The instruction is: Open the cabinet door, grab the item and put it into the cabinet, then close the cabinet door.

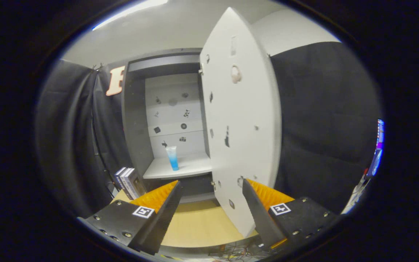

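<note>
A: Gripper (211,189) state?
B: Fingers spread wide, grasping nothing, above the wooden table (195,225).
A: Item?
B: Blue tube (172,158) stood upright on the cabinet (135,120) shelf, beyond the fingers. Cabinet door (240,123) hung open, right fingertip at its edge.

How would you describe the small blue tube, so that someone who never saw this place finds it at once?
Look into the grey cabinet, whose white door stands open. On its pale shelf, beyond the open gripper, one tube stands upright, alone. It is clear above and bright blue below, unlike the dark books outside the cabinet.
</note>
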Available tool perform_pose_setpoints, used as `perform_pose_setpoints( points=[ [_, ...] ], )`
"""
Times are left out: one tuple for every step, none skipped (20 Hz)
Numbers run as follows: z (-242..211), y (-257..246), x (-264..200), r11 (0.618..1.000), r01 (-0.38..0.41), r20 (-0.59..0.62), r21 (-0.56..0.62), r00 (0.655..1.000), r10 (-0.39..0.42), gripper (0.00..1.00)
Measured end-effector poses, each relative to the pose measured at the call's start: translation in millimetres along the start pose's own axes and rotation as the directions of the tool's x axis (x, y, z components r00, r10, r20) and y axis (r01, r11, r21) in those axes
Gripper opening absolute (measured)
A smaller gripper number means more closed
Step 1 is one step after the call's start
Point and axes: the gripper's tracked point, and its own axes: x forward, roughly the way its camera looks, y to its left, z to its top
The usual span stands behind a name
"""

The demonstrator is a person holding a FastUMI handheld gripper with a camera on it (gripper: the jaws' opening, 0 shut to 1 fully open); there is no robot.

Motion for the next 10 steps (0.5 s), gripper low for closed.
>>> perform_pose_setpoints(
  points=[
    [3.4,-20.2,-5.2,1.0,0.018,0.008,0.009,1.0,-0.018,1.0],
    [4.7,-38.3,-6.7,0.999,0.034,0.009,0.016,0.999,-0.034,1.0],
    [6.9,-56.3,-7.9,0.999,0.044,0.012,0.021,0.999,-0.044,1.0],
    [9.3,-69.7,-2.7,0.998,0.055,0.007,0.027,0.998,-0.056,1.0],
    [12.5,-82.3,2.9,0.998,0.056,0.0,0.032,0.998,-0.056,1.0],
    [15.6,-94.9,10.3,0.998,0.056,-0.001,0.037,0.998,-0.056,0.99],
    [19.3,-107.6,16.6,0.998,0.055,0.001,0.04,0.998,-0.055,0.99],
    [20.4,-118.7,23.1,0.998,0.052,-0.004,0.045,0.999,-0.052,0.99],
    [20.4,-125.7,31.0,0.998,0.038,-0.011,0.055,0.999,-0.037,0.99],
    [19.3,-126.5,38.2,0.998,0.01,-0.02,0.064,1.0,-0.009,0.99]
  ],
)
